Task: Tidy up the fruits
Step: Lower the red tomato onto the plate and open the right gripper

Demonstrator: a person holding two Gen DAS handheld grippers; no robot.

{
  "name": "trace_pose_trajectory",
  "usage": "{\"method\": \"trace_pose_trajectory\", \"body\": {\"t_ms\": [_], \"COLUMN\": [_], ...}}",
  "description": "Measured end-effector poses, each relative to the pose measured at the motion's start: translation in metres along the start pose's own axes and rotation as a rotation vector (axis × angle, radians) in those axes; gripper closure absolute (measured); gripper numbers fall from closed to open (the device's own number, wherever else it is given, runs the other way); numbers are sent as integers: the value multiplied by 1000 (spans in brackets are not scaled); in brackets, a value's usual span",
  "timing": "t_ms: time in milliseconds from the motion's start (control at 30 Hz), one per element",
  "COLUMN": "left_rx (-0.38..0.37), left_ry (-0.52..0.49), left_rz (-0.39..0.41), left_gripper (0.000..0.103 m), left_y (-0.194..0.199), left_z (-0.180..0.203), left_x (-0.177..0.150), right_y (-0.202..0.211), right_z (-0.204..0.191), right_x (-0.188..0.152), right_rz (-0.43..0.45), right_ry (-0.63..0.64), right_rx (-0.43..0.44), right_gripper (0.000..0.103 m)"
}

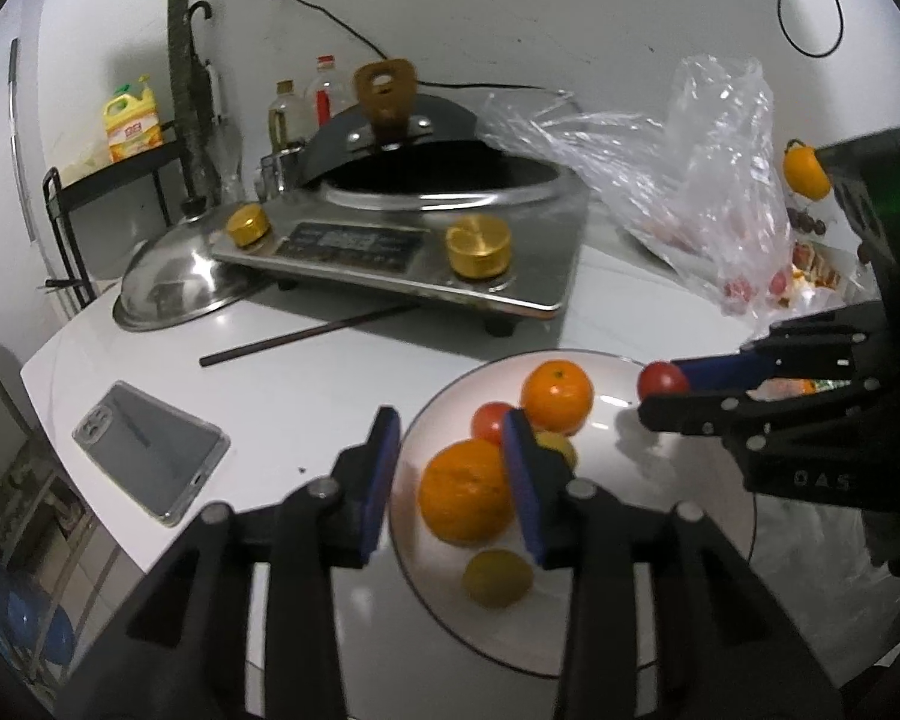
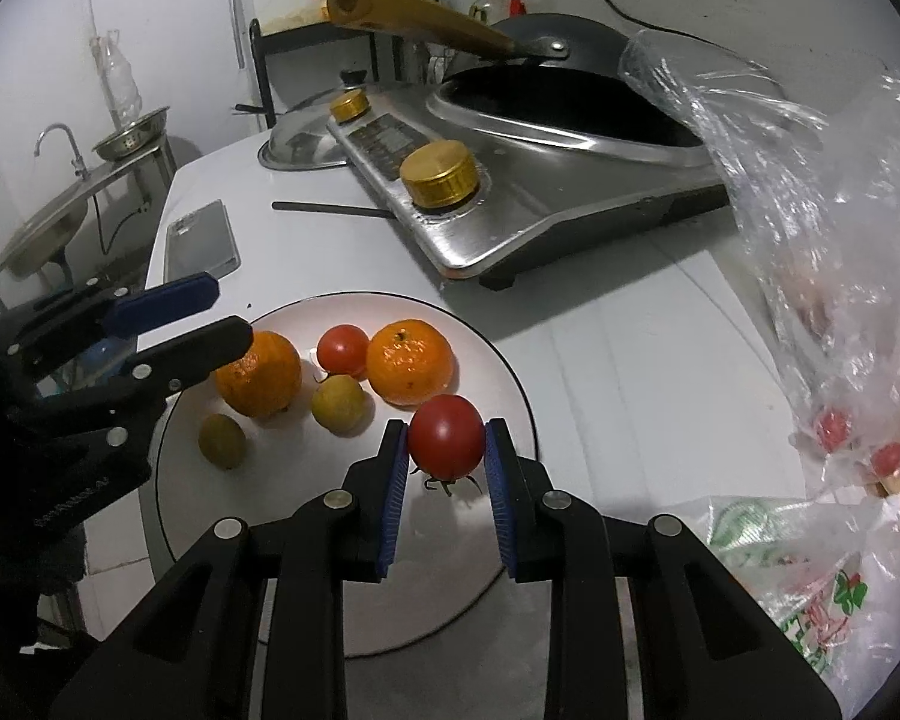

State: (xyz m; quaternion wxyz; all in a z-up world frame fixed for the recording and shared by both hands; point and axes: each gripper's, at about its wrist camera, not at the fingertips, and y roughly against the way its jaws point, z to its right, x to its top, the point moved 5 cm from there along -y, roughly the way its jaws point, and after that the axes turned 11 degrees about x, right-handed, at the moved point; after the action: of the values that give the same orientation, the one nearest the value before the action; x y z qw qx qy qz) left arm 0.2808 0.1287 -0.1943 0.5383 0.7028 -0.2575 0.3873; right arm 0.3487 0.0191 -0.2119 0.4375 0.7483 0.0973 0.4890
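A white plate [image 2: 498,360] [image 1: 600,630] on the white table holds two oranges [image 2: 410,361] [image 2: 259,373], a small red tomato [image 2: 343,348] and two small yellow-green fruits [image 2: 338,404] [image 2: 222,441]. My right gripper [image 2: 446,456] is shut on a red tomato [image 2: 447,435] just above the plate's near right part; it also shows in the left wrist view [image 1: 666,387]. My left gripper [image 1: 450,462] [image 2: 228,312] is open and empty, hovering over the plate's left edge by the near orange [image 1: 467,498].
A steel cooktop with a wok [image 2: 570,138] stands behind the plate. A phone [image 1: 150,450], a dark chopstick [image 1: 306,333] and a steel lid [image 1: 174,282] lie to the left. Clear plastic bags with more fruit [image 2: 840,276] are on the right. A sink [image 2: 48,228] stands beyond the table's left edge.
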Motion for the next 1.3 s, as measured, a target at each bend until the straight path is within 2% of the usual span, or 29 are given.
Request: {"method": "trace_pose_trajectory", "body": {"t_ms": [300,633,1300], "left_rx": [1,0,-2], "left_ry": [57,77,76], "left_rz": [-13,-30,-23], "left_gripper": [60,60,59], "left_y": [-7,-14,-2], "left_z": [-25,-35,-34], "left_x": [-6,-12,-14], "right_y": [-21,-34,-24], "right_z": [-3,0,-5], "right_x": [6,7,10], "right_rz": [-40,-68,-53], "right_ry": [19,23,31], "right_rx": [-45,-84,-111], "right_gripper": [75,75,72]}}
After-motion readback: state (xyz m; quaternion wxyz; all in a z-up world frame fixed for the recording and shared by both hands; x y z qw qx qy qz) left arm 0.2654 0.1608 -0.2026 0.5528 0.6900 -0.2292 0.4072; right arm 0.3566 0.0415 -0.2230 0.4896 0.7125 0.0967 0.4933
